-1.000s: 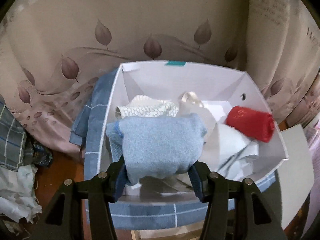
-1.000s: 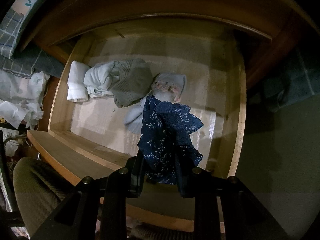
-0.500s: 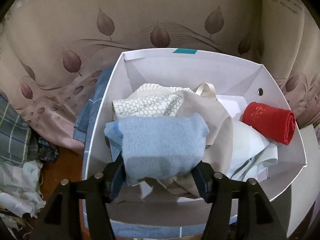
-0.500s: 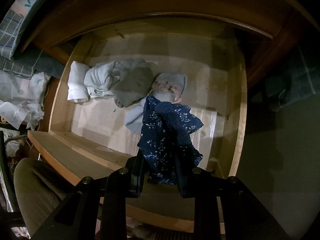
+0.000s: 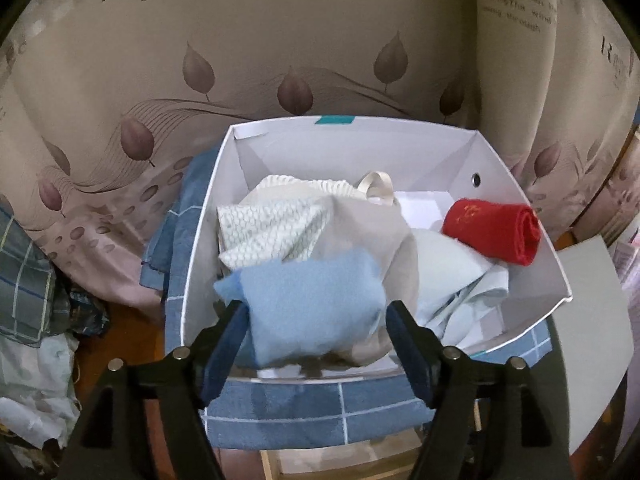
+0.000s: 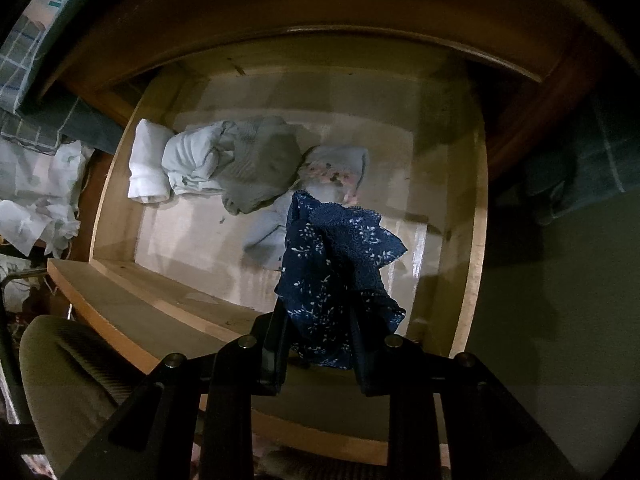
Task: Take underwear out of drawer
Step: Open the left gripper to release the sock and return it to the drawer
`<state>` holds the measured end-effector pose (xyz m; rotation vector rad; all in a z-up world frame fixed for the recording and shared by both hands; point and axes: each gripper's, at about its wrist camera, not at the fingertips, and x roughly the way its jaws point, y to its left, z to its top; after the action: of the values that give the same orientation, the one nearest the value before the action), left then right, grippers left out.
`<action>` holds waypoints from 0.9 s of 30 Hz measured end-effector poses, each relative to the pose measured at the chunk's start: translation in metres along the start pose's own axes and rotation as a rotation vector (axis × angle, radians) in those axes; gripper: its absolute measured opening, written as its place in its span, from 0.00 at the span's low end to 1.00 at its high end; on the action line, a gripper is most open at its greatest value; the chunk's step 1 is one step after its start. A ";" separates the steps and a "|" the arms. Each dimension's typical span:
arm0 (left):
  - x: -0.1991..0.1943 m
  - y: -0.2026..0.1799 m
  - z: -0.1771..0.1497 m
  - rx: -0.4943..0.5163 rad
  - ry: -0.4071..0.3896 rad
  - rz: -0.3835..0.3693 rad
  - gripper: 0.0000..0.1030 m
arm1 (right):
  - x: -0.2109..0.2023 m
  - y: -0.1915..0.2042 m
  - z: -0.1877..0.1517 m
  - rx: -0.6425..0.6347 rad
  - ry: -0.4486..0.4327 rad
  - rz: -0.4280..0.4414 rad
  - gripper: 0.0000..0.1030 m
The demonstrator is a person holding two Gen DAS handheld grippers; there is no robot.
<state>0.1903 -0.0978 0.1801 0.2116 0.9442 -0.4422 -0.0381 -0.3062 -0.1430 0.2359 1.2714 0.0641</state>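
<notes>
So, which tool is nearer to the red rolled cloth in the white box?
Left. The left tool is above the white box, the red rolled cloth ahead to its right. The right tool is over the drawer.

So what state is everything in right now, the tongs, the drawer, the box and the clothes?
Left tongs: shut on a light blue fuzzy cloth, held over the box.
Right tongs: shut on dark navy floral lace underwear, hanging above the drawer.
Wooden drawer: open, several pale folded garments lying inside.
White cardboard box: open, partly filled with clothes.
Red rolled cloth: rolled, lying in the box.
</notes>
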 end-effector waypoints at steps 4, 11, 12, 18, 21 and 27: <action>-0.005 0.008 0.008 -0.050 0.011 -0.032 0.74 | -0.001 0.001 -0.001 -0.005 -0.003 -0.015 0.24; -0.016 0.018 -0.001 -0.084 0.002 -0.048 0.74 | -0.003 0.000 0.000 -0.005 0.000 -0.015 0.24; -0.018 0.017 -0.004 -0.077 -0.008 -0.029 0.74 | -0.003 0.000 0.000 -0.003 -0.001 -0.018 0.24; -0.031 0.015 -0.045 -0.057 -0.090 0.053 0.74 | -0.004 0.001 0.001 -0.006 -0.004 -0.024 0.24; -0.030 0.014 -0.077 -0.052 -0.106 0.084 0.74 | -0.006 0.003 0.000 -0.016 -0.017 -0.036 0.24; -0.011 0.014 -0.146 -0.040 -0.083 0.141 0.74 | -0.017 0.002 -0.001 -0.013 -0.068 -0.024 0.24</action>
<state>0.0846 -0.0296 0.1050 0.2204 0.8506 -0.3000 -0.0436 -0.3068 -0.1270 0.2098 1.2061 0.0432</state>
